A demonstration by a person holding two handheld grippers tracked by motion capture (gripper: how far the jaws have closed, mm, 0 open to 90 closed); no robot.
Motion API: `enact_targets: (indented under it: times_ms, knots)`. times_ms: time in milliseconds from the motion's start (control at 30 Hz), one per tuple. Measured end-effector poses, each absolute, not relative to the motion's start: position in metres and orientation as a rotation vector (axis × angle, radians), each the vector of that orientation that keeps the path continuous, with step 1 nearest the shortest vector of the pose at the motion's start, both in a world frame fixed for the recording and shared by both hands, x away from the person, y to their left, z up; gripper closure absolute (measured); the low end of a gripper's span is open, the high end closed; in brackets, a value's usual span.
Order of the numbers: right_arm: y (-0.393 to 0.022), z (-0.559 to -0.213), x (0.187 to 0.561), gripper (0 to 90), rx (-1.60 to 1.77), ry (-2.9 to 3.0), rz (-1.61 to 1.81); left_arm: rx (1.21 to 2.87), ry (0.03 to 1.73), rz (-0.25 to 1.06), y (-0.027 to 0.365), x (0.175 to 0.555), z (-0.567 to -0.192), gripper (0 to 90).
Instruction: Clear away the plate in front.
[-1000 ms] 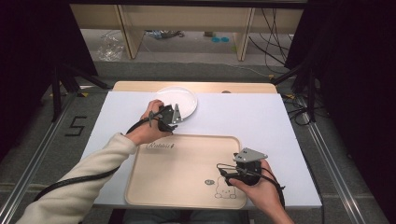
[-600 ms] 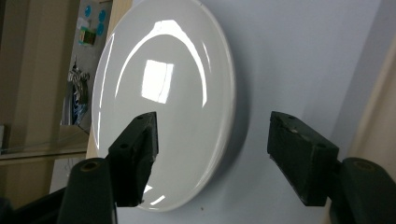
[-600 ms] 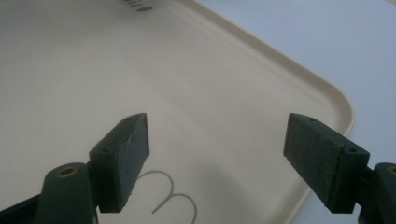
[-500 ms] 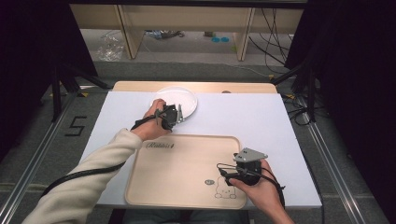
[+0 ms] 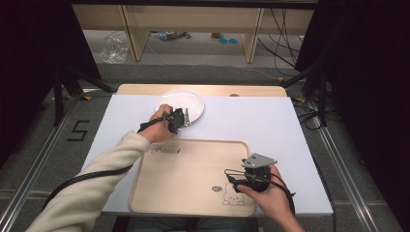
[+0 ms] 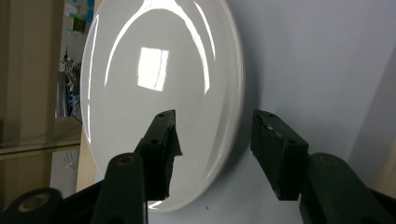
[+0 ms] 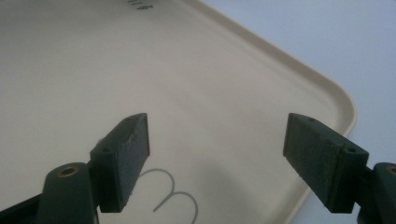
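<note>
From above, the left gripper (image 5: 183,117) sits at the near rim of the white plate (image 5: 186,101), beyond the tray (image 5: 193,159); the right gripper (image 5: 231,180) hovers over the tray's corner. The left gripper view shows its jaws, just closing, straddling the plate's rim without pressing. The right gripper view shows wide, empty jaws.

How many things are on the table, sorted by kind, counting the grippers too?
White plate: 1
Beige tray: 1
Grippers: 2, the left gripper at the plate's rim, the right gripper over the tray
Total: 4
</note>
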State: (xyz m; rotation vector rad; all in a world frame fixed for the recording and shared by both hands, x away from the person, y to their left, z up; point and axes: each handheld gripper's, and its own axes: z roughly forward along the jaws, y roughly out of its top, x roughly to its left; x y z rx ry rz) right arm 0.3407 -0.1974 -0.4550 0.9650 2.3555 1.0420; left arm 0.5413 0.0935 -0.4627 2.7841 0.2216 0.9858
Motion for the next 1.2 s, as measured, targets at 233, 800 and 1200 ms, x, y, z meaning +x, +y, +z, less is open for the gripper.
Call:
enact_targets:
  times_ms: [233, 800, 1200]
  knots:
    - [-0.197, -0.455, 0.340, 24.0, 0.980, 2.365, 1.037, 2.829, 0.172, 0.985, 0.088, 0.541, -0.470, 57.4]
    - [-0.197, -0.457, 0.341, 24.8, 0.968, 2.370, 1.039, 2.890, 0.128, 1.067, 0.083, 0.544, -0.484, 75.0]
    - [-0.197, -0.457, 0.340, 25.5, 0.979, 2.385, 1.035, 2.895, 0.093, 1.175, 0.078, 0.540, -0.486, 81.5]
